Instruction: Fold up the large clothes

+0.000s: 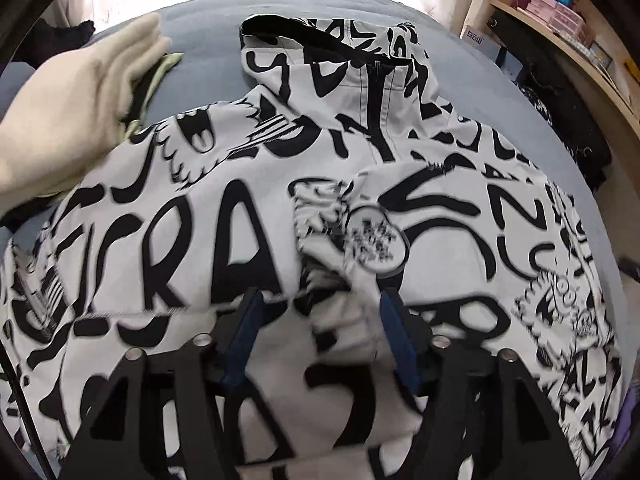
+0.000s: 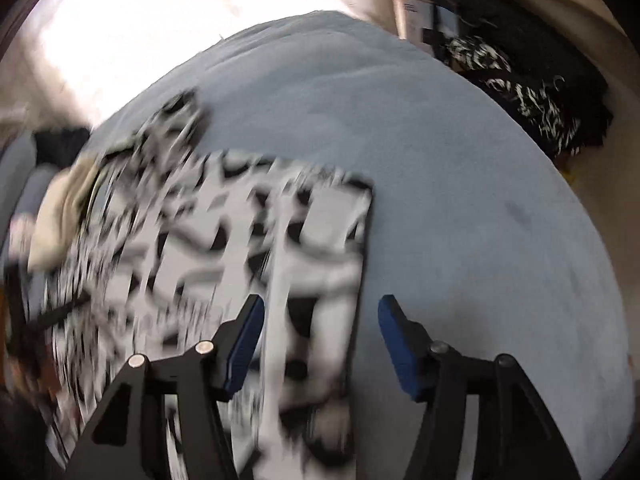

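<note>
Jacket (image 1: 280, 208) lies spread on bed (image 1: 208, 28), sleeve folded in. Your left gripper (image 1: 320, 312) gapes over the sleeve, right gripper (image 2: 320, 320) gapes at the right edge; next, probably grab that edge.

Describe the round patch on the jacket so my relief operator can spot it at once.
On the blue bed lies a white jacket covered in black graffiti lettering. Just beyond the left gripper, on the folded-over sleeve, sits the round patch: the only black-rimmed white disc with a pixelated black emblem, unlike the loose lettering around it.
</note>
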Demonstrator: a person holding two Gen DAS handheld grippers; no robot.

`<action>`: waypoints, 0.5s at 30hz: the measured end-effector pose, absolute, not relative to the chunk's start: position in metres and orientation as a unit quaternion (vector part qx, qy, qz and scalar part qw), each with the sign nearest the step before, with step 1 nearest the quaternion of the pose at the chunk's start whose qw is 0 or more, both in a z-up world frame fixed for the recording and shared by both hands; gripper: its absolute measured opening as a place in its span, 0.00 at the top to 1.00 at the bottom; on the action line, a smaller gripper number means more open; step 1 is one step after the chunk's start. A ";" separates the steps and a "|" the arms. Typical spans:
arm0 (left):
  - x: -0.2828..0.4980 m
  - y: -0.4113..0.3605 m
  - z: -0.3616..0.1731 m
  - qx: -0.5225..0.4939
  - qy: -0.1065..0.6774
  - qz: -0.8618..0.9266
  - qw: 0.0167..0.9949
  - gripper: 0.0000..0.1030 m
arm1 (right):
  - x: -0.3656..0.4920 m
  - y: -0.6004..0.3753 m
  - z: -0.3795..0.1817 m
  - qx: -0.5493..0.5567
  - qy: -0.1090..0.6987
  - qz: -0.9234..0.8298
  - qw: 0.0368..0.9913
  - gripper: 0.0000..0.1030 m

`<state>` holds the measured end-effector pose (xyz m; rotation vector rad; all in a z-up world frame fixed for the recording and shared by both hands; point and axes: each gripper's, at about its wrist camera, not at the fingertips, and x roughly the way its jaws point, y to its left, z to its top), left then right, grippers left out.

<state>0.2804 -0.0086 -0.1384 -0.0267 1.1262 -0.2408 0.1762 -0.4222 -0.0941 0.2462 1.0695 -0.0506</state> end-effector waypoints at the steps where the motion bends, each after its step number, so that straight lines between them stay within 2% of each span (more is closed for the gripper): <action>1: 0.274 -0.008 -0.139 -0.014 0.535 -0.118 0.836 0.43 | 0.160 -0.413 -0.093 0.097 0.514 -0.019 0.852 0.42; 7: 0.265 -0.007 -0.151 -0.028 0.551 -0.118 0.826 0.43 | 0.115 -0.373 -0.124 -0.023 0.542 -0.025 0.840 0.43; 8: 0.266 -0.008 -0.154 -0.035 0.555 -0.118 0.823 0.48 | 0.114 -0.372 -0.131 -0.034 0.545 -0.034 0.837 0.49; 9: 0.266 -0.011 -0.156 -0.043 0.559 -0.123 0.819 0.57 | 0.115 -0.372 -0.139 -0.032 0.548 -0.038 0.835 0.62; 10: 0.266 -0.013 -0.156 -0.050 0.564 -0.128 0.815 0.71 | 0.115 -0.372 -0.143 -0.016 0.554 -0.036 0.831 0.93; 13: 0.255 -0.020 -0.145 -0.027 0.536 -0.115 0.836 0.72 | 0.105 -0.386 -0.135 0.026 0.527 -0.054 0.848 0.92; 15: 0.250 -0.026 -0.152 0.000 0.540 -0.115 0.834 0.71 | 0.103 -0.393 -0.151 0.035 0.547 -0.066 0.834 0.92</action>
